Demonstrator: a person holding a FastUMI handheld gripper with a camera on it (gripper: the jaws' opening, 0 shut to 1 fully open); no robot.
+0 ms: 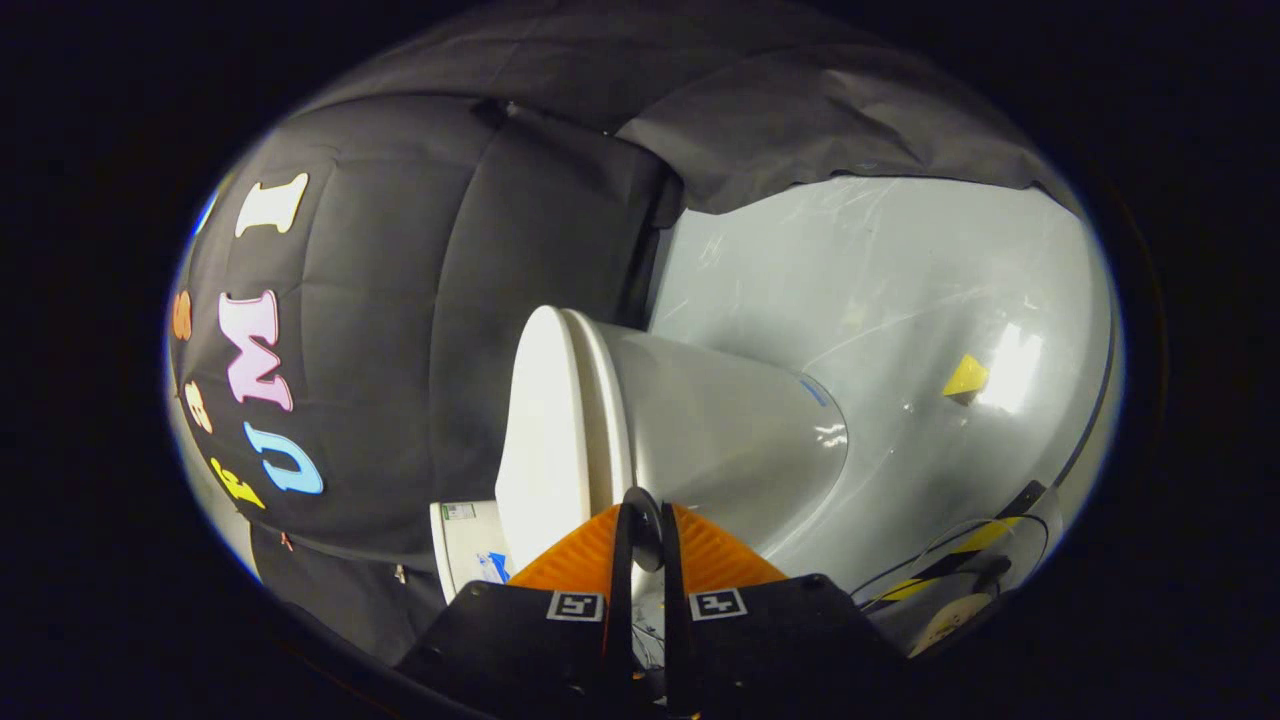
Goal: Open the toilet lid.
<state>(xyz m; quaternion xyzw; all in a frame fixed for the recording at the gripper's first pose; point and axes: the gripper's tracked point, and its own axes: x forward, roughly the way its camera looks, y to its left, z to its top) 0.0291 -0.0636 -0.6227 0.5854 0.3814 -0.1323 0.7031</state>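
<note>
1. Right now the hand-held gripper point(640, 520) has its two fingers drawn almost together, with only a thin slit between them.
2. Just ahead of the fingertips, close enough to look like touching, stands the white glossy plastic toilet point(700, 420); the camera is rolled, so the toilet appears turned on its side.
3. The smooth white oval toilet lid point(535, 430) lies flat against the seat rim, closed, and its edge runs down to the tips on the side of the black cloth wall point(400, 330).
4. The fingertips sit at the seam where lid meets bowl; I cannot tell whether anything is pinched in the slit, and no part of the lid shows between the fingers.
5. The tapering white bowl stretches away beyond the tips toward the pale grey shiny floor point(900, 300).
6. A small yellow triangular marker point(966, 378) lies on that floor, well apart from the toilet.
7. A white tank point(470, 545) with a small label sits beside the lid, next to the fingers.
8. Black cables point(930, 560) and a yellow-and-black striped strip point(985, 540) lie on the floor to the other side.
</note>
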